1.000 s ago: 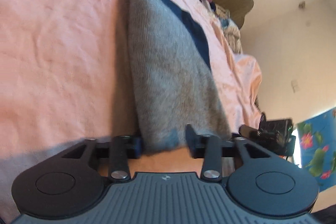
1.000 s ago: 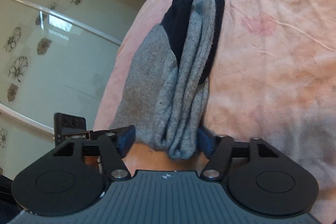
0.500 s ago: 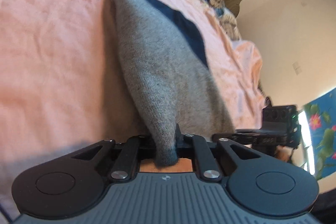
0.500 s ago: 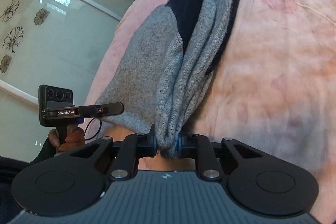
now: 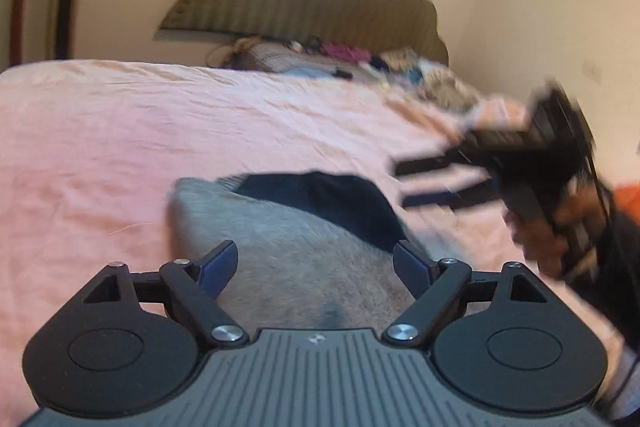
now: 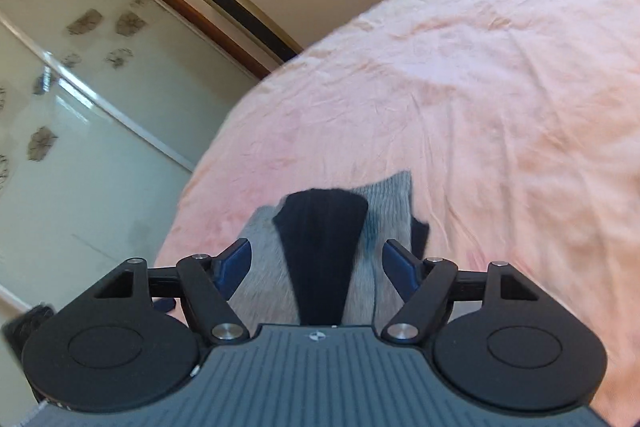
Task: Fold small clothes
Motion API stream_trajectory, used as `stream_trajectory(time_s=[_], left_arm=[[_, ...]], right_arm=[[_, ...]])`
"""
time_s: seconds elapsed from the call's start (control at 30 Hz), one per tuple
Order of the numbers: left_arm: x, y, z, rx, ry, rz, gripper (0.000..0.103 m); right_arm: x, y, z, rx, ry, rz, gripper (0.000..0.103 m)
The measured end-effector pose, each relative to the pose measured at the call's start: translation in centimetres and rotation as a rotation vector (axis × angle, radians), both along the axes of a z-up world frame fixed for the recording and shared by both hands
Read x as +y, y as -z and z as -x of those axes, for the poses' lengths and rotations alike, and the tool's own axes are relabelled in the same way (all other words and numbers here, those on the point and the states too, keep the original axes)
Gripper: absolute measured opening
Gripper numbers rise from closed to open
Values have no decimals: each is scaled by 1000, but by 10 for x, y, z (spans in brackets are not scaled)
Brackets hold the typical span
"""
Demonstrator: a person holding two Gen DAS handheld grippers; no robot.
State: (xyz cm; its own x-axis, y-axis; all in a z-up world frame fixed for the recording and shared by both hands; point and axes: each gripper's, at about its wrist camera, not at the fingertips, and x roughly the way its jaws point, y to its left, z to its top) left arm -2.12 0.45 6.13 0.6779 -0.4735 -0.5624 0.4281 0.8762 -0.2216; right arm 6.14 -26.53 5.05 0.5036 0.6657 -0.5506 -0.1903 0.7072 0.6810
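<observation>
Currently the grey knitted sock bundle with dark navy cuff and toe patches [image 5: 304, 259] lies folded on the pink crinkled bed sheet [image 5: 120, 131], near the bed's near edge. The left gripper [image 5: 316, 263] stands wide with its jaws opening; the bundle sits below and between the blue pads [image 5: 218, 263], which do not press on it. The right gripper [image 6: 316, 263] is likewise wide and opening above the same bundle [image 6: 320, 259], with the dark navy layer lying on top between its pads and no contact visible.

Risks from this state:
- The knit is springy. With no pad pressing on the fold, the top layer can slide or unroll, most likely the dark navy flap.
- A pad edge can snag the loose knit if a gripper draws back low over the fabric, dragging the bundle open.
- The bundle rests close to the sheet's edge; a sideways nudge can push it off the bed.
- Both views are motion-blurred, so the exact clearance between pads and fabric cannot be confirmed.
</observation>
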Motion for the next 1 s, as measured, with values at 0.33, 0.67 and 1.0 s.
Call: stream_trajectory(time_s=[0.33,0.67,1.0], left_arm=[[-39,44,12,-96,53,-281,92],[-44,43,12,-94,51,-277,97],[-42,41,15,-91,52,-270,97]], right_arm=[[12,51,-23,19,-19,52,10],[66,-30,8,-247,-28,167,96],[87,34,-27,-227,-99,417,75]])
